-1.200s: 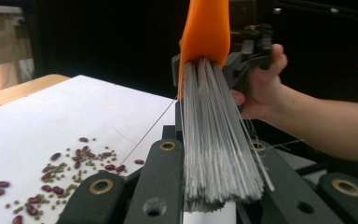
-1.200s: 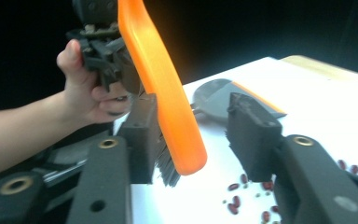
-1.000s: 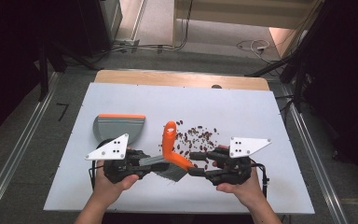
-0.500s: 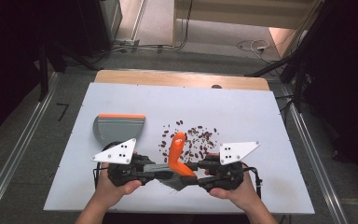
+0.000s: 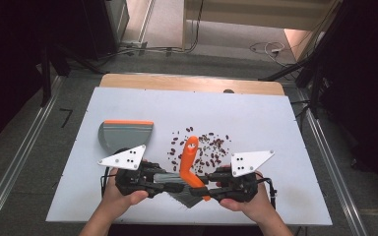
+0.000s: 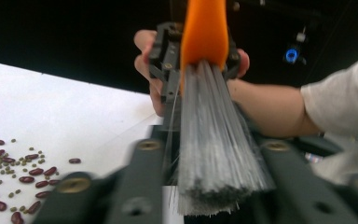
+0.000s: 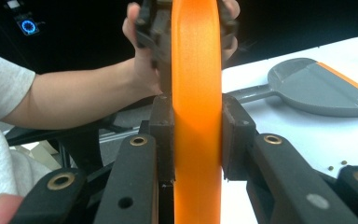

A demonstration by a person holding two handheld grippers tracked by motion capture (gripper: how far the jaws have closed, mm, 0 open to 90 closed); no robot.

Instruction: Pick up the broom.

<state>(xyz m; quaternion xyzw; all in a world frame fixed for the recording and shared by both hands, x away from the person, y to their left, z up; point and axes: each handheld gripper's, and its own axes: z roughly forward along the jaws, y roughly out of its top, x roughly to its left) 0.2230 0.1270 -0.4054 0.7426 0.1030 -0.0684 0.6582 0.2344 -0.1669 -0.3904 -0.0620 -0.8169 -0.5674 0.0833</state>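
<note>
Orange plastic was seen clamped between the jaws of the right tongs (image 5: 203, 189): the handle of a small brush (image 5: 189, 164), pinched firmly on both flat sides. The grey bristles of the same brush were pinched by the left tongs (image 5: 170, 179), so the brush was held between the two hands near the front edge of the white desk (image 5: 275, 113), just short of a scatter of red beans (image 5: 204, 147). A grey dustpan (image 5: 125, 133) with an orange lip lay to the left, apart from the beans. The step in hand was judged to be a handover or regrip of the brush. It would be done well if the bristles were let go only once the handle was secure, and the brush then lowered behind the beans without splaying the bristles.
</note>
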